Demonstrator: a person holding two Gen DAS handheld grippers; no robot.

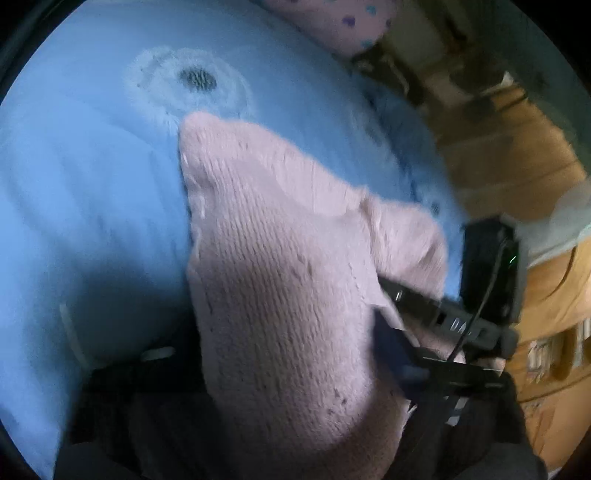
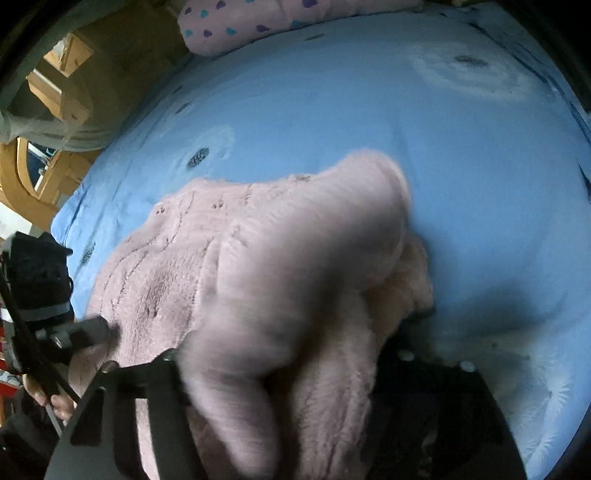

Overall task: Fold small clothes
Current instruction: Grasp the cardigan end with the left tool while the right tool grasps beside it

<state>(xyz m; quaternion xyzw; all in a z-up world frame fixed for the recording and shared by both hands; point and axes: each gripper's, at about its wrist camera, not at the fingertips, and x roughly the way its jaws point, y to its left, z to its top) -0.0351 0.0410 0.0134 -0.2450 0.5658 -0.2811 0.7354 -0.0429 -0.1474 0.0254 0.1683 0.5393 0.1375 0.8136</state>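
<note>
Both grippers [image 2: 280, 369] on pink knit [image 2: 295, 221]

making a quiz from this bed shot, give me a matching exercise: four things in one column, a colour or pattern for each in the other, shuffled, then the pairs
Things:
1. knitted garment
2. bedsheet
3. pillow
4. furniture beside the bed

Colours or patterns:
A. pale pink with small blue and purple hearts
B. plain pale pink
C. orange-brown wood
D. light blue with dark spots ringed in white

Pairs: 1-B, 2-D, 3-A, 4-C
</note>
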